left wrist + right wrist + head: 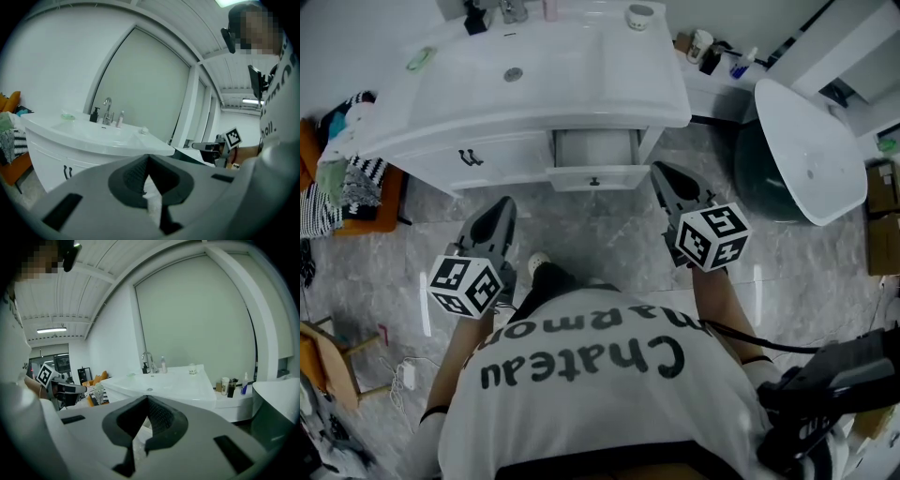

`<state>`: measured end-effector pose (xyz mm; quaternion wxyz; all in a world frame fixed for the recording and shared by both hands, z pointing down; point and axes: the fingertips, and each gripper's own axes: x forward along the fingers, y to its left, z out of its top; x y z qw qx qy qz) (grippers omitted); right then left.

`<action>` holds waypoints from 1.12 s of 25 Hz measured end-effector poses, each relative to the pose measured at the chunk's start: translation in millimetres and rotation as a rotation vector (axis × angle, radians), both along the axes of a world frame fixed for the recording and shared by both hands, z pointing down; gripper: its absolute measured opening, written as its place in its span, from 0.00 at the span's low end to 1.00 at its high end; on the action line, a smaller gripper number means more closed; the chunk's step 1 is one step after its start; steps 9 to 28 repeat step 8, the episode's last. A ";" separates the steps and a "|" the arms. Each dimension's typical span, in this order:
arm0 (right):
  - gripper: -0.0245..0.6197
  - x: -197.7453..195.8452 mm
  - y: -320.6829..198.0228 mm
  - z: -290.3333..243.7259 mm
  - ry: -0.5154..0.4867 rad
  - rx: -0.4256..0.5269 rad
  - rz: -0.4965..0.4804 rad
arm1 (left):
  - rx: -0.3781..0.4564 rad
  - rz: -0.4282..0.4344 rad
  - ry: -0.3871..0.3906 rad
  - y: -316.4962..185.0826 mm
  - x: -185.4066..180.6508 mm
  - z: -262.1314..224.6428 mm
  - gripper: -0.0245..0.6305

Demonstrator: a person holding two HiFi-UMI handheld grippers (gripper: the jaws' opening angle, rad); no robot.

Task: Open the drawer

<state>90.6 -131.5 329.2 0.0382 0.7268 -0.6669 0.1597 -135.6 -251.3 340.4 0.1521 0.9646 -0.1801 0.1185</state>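
Note:
The white vanity (534, 84) has a middle drawer (595, 176) with a small dark knob; its front stands out from the cabinet, and the pale inside shows behind it. Both grippers hang in front of the vanity over the marble floor, touching nothing. My left gripper (503, 206) is below and left of the drawer, with its jaws together and nothing held. My right gripper (662, 172) sits just right of the drawer front, also shut and empty. In the left gripper view my left gripper (149, 157) points at the vanity (93, 136); in the right gripper view my right gripper (147, 398) points at the basin (159, 383).
A cabinet door with two dark handles (470, 157) is left of the drawer. A faucet (514, 11) and a cup (639, 16) stand on the counter. A white tub (811, 150) lies at right. An orange seat with clothes (352, 192) is at left.

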 end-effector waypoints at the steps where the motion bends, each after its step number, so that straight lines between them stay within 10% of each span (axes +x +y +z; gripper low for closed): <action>1: 0.05 0.1 2.2 0.2 0.000 -0.002 0.004 | -0.001 0.000 0.000 1.1 0.1 -0.4 0.05; 28: 0.05 1.4 19.6 6.8 -0.022 -0.020 0.034 | -0.011 0.008 -0.012 16.0 -5.4 5.1 0.05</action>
